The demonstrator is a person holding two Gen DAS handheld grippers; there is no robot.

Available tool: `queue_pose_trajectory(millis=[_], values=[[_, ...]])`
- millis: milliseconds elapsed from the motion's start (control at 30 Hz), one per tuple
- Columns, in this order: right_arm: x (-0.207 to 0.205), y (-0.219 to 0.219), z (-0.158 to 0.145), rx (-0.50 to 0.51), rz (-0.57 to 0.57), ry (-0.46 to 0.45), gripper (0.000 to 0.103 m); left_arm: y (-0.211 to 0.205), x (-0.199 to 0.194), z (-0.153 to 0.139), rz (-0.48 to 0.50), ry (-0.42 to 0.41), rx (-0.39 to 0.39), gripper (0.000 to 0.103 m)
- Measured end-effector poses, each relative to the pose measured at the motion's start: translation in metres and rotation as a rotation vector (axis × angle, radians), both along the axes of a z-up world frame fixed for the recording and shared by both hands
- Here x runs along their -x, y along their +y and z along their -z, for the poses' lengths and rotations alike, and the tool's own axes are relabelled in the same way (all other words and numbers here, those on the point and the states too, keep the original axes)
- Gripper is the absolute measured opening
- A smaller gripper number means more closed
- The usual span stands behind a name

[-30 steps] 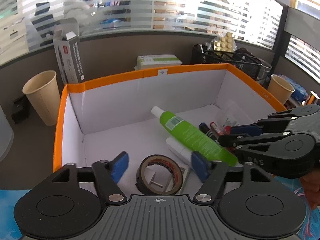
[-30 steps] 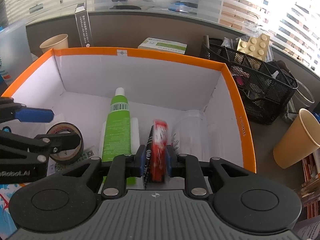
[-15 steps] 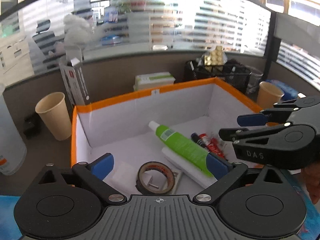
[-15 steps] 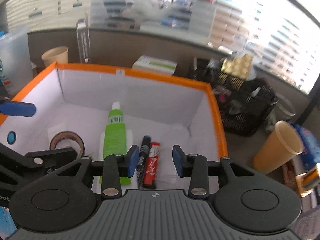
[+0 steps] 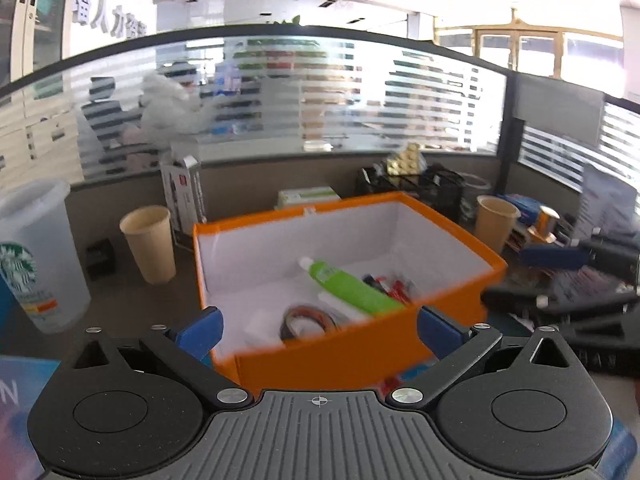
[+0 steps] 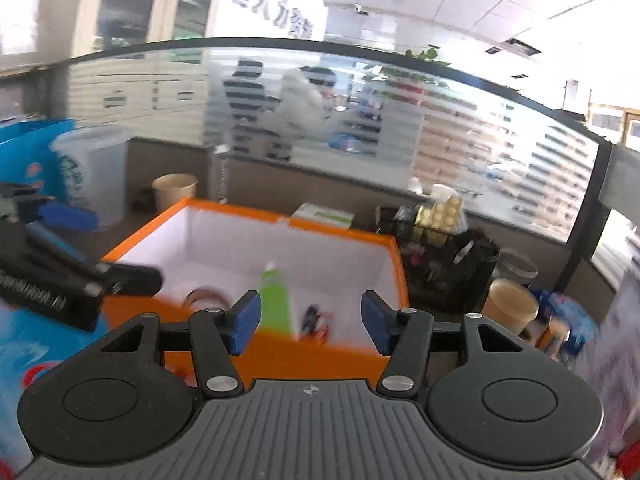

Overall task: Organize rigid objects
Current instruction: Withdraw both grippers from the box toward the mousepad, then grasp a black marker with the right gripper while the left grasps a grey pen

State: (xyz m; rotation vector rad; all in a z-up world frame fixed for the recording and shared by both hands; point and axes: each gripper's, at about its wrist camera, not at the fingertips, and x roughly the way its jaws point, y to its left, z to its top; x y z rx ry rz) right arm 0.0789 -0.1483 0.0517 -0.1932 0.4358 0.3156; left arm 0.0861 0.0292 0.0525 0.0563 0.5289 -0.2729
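An orange box [image 5: 360,344] with white inner walls holds a green bottle [image 5: 348,286], a tape roll [image 5: 308,318], a black marker and a red packet [image 5: 394,286]. In the right wrist view the same box [image 6: 316,350] shows the green bottle [image 6: 274,304] and the red packet [image 6: 324,322]. My left gripper [image 5: 318,330] is pulled back in front of the box, jaws wide and still opening, nothing between them. My right gripper [image 6: 308,322] is also back from the box, its jaws opening and bare.
Paper cups stand left [image 5: 148,248] and right [image 5: 494,226] of the box. A large clear plastic cup [image 5: 38,264] stands at far left. A black mesh organiser [image 6: 444,268] sits behind the box's right side, a flat green-white carton [image 5: 308,196] behind it.
The right gripper let go of the red packet, which now lies in the box. Both grippers opened and drew back and up from the box, so its front wall now shows.
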Motion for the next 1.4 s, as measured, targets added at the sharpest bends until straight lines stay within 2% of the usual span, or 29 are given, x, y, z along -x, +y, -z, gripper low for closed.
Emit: queue_pose_trajectory(millis=[100, 200, 333, 533, 633, 733, 800, 900, 933, 1033, 1167, 1333, 1400], values=[[0.022, 0.002, 0.024, -0.02, -0.057, 0.064, 0.054, 0.0, 0.009, 0.02, 0.046, 0.013, -0.014, 0.103], [0.043, 0.011, 0.055, 0.045, -0.159, 0.123, 0.057, 0.002, 0.009, 0.041, 0.071, 0.042, -0.022, 0.103], [0.062, 0.025, 0.079, 0.153, -0.288, 0.129, 0.06, 0.007, 0.002, 0.062, 0.094, 0.108, 0.02, 0.103], [0.056, 0.027, 0.097, 0.24, -0.384, 0.142, 0.06, 0.008, 0.002, 0.073, 0.113, 0.129, 0.001, 0.103], [0.051, 0.019, 0.104, 0.218, -0.449, 0.179, 0.059, 0.006, 0.003, 0.075, 0.145, 0.129, -0.017, 0.103], [0.038, 0.006, 0.106, 0.129, -0.481, 0.238, 0.058, 0.005, 0.001, 0.078, 0.149, 0.135, -0.029, 0.103], [0.029, -0.003, 0.109, 0.051, -0.477, 0.293, 0.058, 0.003, -0.002, 0.08, 0.158, 0.139, -0.031, 0.103], [0.036, -0.003, 0.107, 0.054, -0.44, 0.291, 0.048, -0.003, -0.002, 0.083, 0.184, 0.137, -0.052, 0.103], [0.039, -0.001, 0.104, 0.061, -0.415, 0.294, 0.038, -0.005, -0.003, 0.083, 0.188, 0.135, -0.06, 0.103], [0.051, 0.008, 0.101, 0.088, -0.334, 0.301, 0.016, -0.013, -0.004, 0.084, 0.2, 0.121, -0.08, 0.103], [0.071, 0.013, 0.103, 0.125, -0.292, 0.269, 0.014, -0.026, -0.003, 0.085, 0.266, 0.088, -0.119, 0.103], [0.08, 0.001, 0.104, 0.071, -0.268, 0.271, 0.014, -0.044, -0.008, 0.093, 0.368, 0.061, -0.198, 0.102], [0.08, -0.003, 0.105, 0.034, -0.257, 0.274, 0.014, -0.047, -0.015, 0.1, 0.399, 0.086, -0.196, 0.1]])
